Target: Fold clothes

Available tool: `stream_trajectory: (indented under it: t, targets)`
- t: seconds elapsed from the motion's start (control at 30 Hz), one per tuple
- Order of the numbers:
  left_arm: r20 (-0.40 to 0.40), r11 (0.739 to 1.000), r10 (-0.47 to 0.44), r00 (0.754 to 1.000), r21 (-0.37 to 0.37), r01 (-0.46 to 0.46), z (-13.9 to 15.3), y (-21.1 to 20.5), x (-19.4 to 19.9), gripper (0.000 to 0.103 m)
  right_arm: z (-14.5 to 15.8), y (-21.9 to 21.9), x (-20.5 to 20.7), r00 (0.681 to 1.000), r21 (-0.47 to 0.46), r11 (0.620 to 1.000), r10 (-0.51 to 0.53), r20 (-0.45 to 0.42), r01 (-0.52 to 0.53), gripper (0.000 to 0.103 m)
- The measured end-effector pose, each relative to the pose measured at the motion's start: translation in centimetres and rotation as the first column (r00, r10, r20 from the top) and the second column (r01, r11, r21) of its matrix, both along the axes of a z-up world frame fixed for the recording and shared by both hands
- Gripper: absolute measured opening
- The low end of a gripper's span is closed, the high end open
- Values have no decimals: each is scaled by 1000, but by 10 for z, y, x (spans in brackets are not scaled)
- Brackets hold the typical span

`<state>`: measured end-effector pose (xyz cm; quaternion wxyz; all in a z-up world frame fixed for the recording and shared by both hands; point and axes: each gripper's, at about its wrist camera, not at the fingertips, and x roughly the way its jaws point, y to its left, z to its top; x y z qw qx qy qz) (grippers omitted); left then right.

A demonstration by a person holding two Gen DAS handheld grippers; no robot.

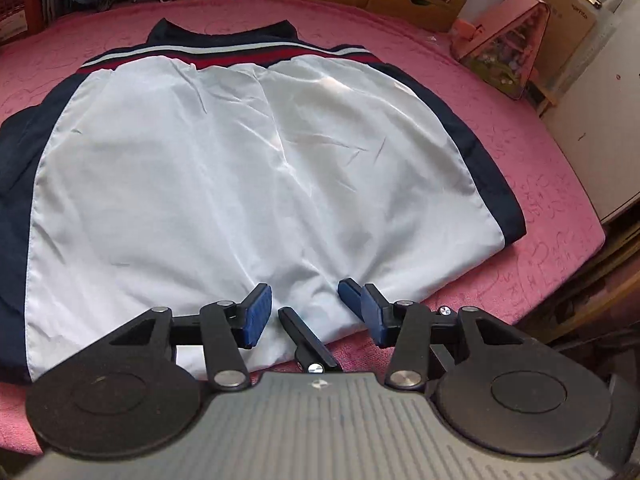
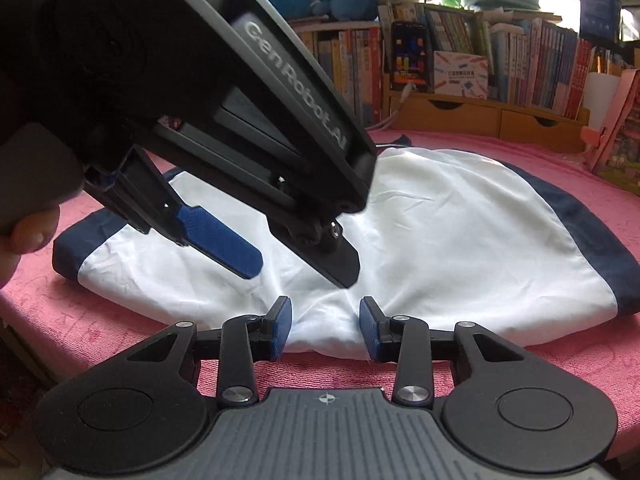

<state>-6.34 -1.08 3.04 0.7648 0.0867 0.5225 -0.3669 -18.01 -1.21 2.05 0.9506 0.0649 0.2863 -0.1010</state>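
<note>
A white jacket [image 1: 224, 168] with navy side panels and a red and white striped band lies flat on the pink cover [image 1: 540, 208]. My left gripper [image 1: 314, 310] stands open over the near hem, its blue pads apart and resting on the white cloth. In the right wrist view the left gripper [image 2: 296, 268] slants down from the upper left onto the jacket [image 2: 440, 232]. Just below it my right gripper [image 2: 324, 328] is shut on a puckered bunch of the white hem. One black finger [image 1: 298, 332] of the right gripper shows between the left pads.
Wooden drawers [image 2: 480, 114] and a bookshelf [image 2: 520, 52] with plush toys line the far side. A pink box [image 1: 504, 44] stands at the right edge, beside a white cabinet [image 1: 592, 120]. The cover's near edge drops off at the right [image 1: 600, 240]. A hand [image 2: 28, 232] holds the left gripper.
</note>
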Motion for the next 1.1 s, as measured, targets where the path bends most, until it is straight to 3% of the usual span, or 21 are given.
stream_trajectory:
  t: [0.17,0.33,0.5,0.67,0.77,0.83,0.97,1.1]
  targets:
    - [70,999,22,997,36,-24,-6,-18,23,32,1,2,0,1000,0,1000,-9,-1,9,39]
    - [163,995,90,983,33,-96,-9,-35,62,29,2,3,-1,1000,1,1000,-10,3,10,39]
    - [264,981,185,947,15,-195,-14,-58,114,31,4,2,-2,1000,8,1000,-4,12,4,39]
    - [335,977,190,923,32,-213,-10,-83,147,35,5,3,-10,999,4,1000,31,34,-31,39]
    - [376,956,251,892,47,-289,0,-78,147,33,9,-22,-23,991,126,987,91,97,-103,41]
    - [365,965,254,896,-26,-263,10,-60,123,35,10,-53,-40,987,245,965,58,148,-93,40]
    - [395,955,290,872,-173,-240,15,-14,33,44,15,-98,-77,968,219,970,-151,202,105,43]
    - [404,942,323,856,-220,-252,3,18,-55,43,9,-142,-94,920,312,907,-348,179,282,46]
